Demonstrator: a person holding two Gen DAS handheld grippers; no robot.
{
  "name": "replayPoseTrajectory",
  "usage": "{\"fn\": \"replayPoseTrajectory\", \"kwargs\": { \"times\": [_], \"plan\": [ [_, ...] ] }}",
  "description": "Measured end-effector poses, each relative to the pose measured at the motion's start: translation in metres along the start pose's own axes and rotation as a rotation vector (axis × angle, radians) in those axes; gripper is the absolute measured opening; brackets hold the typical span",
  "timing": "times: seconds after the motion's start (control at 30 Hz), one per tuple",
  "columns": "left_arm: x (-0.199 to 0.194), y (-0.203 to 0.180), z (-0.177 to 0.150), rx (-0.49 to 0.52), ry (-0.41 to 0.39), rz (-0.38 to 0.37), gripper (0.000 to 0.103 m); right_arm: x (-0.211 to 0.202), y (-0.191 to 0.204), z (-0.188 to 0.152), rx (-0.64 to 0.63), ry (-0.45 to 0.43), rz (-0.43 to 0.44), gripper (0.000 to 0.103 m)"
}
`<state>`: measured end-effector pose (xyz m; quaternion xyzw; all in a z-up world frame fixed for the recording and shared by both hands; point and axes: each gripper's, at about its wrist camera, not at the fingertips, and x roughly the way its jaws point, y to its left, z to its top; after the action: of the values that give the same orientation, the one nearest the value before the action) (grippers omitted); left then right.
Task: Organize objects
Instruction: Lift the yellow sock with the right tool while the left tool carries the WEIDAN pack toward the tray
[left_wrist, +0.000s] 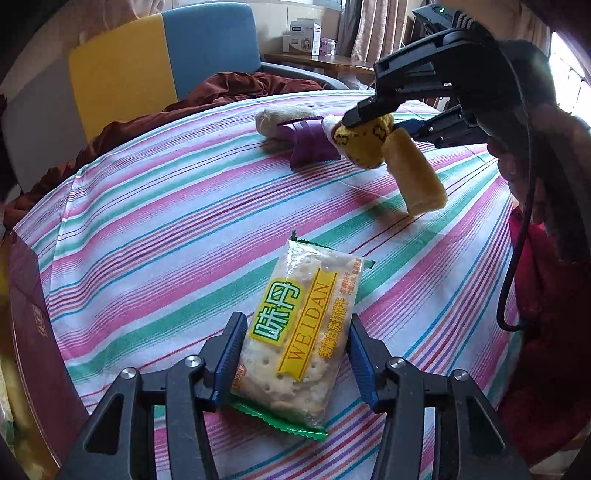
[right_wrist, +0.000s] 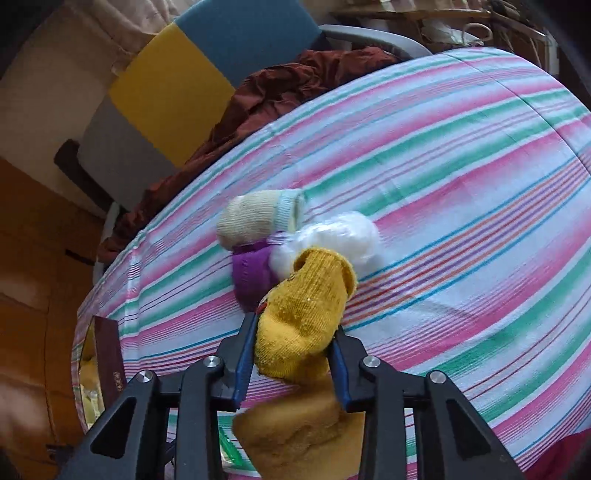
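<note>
above the striped desk (left_wrist: 184, 206), left hand-held gripper (left_wrist: 295, 354) clamped on a clear cracker packet (left_wrist: 299, 332) with green ends, long axis pointing away, right hand-held gripper (right_wrist: 293, 354) squeezing a yellow sock (right_wrist: 306, 317), cuff forward, sponge (left_wrist: 415, 173) hanging beneath

Glossy plastic cracker packet (left_wrist: 295, 332), knitted sock (right_wrist: 303, 314)
</note>
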<state>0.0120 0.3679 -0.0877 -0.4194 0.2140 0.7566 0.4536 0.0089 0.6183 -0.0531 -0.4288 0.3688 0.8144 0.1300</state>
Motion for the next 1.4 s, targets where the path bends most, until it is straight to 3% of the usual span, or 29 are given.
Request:
{"fn": "replayPoseTrajectory", "kwargs": {
  "times": [0.23,0.4,0.53,0.7,1.17,1.23,1.4],
  "plan": [
    [-0.019,0.003,-0.023,-0.021,-0.009,0.007,0.054,0.002,0.043,-0.011,-0.165,0.031,0.166,0.035],
    [-0.027,0.006,-0.034,-0.051,-0.016,0.013,0.054,0.009,0.078,-0.037,-0.315,0.137,0.244,0.035],
    [-0.022,0.007,-0.033,-0.050,-0.017,0.026,0.055,0.029,0.096,-0.057,-0.420,0.221,0.173,0.035],
    [-0.021,0.008,-0.033,-0.058,-0.017,0.022,0.056,0.042,0.091,-0.063,-0.438,0.261,0.093,0.035],
    [-0.022,0.005,-0.036,-0.062,-0.041,0.025,0.059,0.046,0.088,-0.062,-0.441,0.259,0.047,0.035],
    [-0.023,0.005,-0.037,-0.065,-0.048,0.047,0.053,0.047,0.088,-0.062,-0.446,0.257,0.045,0.035],
    [-0.031,0.013,-0.036,-0.120,-0.065,0.047,0.051,0.048,0.088,-0.062,-0.461,0.254,0.038,0.035]
  ]
}}
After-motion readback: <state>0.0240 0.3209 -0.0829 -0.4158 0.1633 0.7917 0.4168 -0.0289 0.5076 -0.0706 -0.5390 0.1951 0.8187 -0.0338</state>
